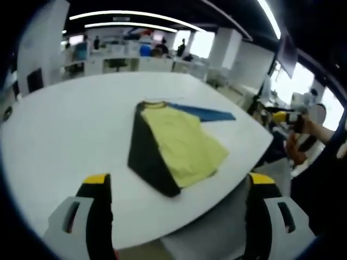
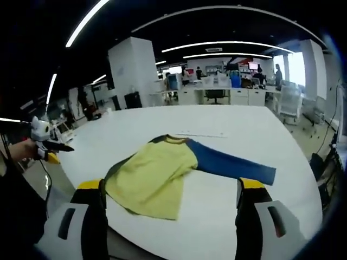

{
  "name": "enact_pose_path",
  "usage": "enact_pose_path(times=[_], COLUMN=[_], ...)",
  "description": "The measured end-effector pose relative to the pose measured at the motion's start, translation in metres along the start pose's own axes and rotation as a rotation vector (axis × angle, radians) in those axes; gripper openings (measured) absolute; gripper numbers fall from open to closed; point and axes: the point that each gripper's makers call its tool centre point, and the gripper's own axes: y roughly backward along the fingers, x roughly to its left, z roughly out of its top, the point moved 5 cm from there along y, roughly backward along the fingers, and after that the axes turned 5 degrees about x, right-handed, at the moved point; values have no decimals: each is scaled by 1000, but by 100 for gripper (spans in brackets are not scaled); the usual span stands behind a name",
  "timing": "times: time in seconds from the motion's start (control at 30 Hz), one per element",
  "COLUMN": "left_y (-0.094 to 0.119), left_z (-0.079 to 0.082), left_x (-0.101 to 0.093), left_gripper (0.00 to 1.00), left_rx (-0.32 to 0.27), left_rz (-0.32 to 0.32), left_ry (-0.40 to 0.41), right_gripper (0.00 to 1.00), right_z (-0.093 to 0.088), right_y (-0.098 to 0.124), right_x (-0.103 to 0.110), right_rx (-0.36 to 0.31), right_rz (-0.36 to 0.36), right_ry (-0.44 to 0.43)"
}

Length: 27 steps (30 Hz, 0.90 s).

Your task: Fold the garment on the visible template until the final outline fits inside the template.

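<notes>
Mid-fold on a white table (image 2: 227, 122): left gripper (image 1: 179, 187) spread and empty, the yellow garment (image 2: 154, 176) lying part-folded, one blue sleeve (image 2: 233, 165) still stretched out, right gripper (image 2: 171, 189) spread and empty too. Further folds appear needed; no template is discernible.

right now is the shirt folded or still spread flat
Partly folded. The yellow body of the shirt is doubled over on the white table, while one blue sleeve lies stretched out flat.
</notes>
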Motion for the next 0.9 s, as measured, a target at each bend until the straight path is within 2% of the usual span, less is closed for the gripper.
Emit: enact_pose_path(times=[0.37, 0.6, 0.9], left_y=[-8, -14, -37], left_z=[-1, -7, -26], left_x=[-3, -2, -11], left_gripper=[98, 96, 83], left_rx=[10, 24, 61], left_rz=[-10, -2, -21], left_ry=[-7, -18, -50], right_gripper=[99, 99, 99], right_z=[-3, -5, -9], right_y=[1, -3, -6], right_x=[-5, -4, -5], right_rx=[11, 30, 37], right_rz=[-11, -5, -4], right_ry=[7, 39, 26])
